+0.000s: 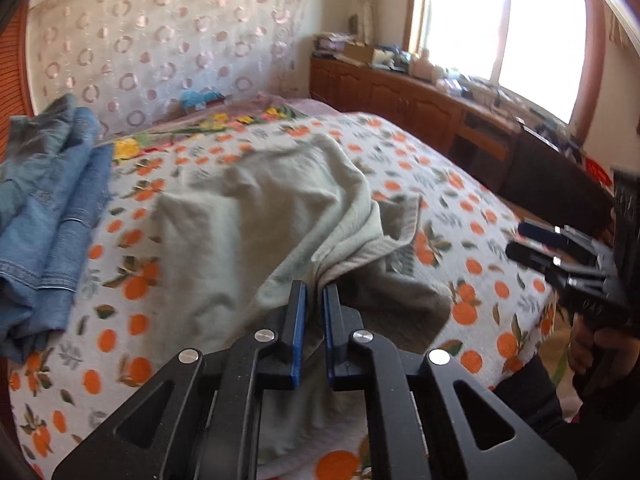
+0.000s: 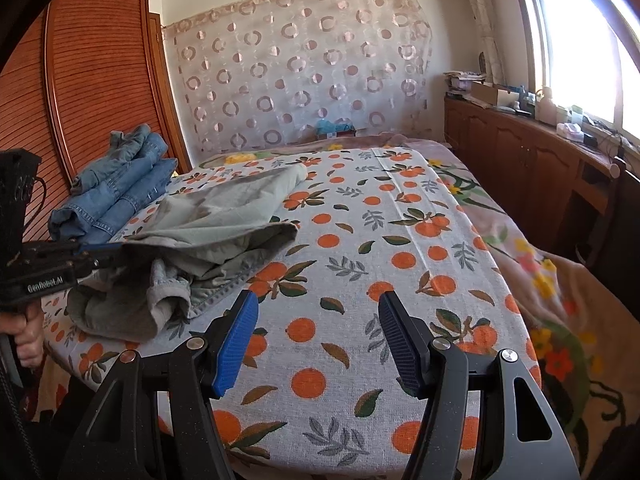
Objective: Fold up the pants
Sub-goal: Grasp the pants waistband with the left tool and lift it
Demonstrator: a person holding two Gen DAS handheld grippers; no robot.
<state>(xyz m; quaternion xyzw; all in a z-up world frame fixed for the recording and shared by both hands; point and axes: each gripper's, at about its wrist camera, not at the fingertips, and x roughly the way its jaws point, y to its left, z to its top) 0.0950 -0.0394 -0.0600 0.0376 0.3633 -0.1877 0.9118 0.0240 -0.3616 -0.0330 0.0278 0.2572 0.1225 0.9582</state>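
Orange-printed white bedspread (image 1: 400, 152) in left view: left gripper (image 1: 314, 300) clamped on soft, limp grey-green cotton pants (image 1: 256, 208), bunched mid-bed; best taken at hems or waistband. Right view: right gripper (image 2: 318, 320) spread wide, empty, beside the pants.

Left wrist view looks down close over the grey pants (image 1: 256, 216); right wrist view sits further right, facing the bedspread (image 2: 400, 240). Both share pants, jeans (image 2: 120, 188), curtain (image 1: 168, 40).
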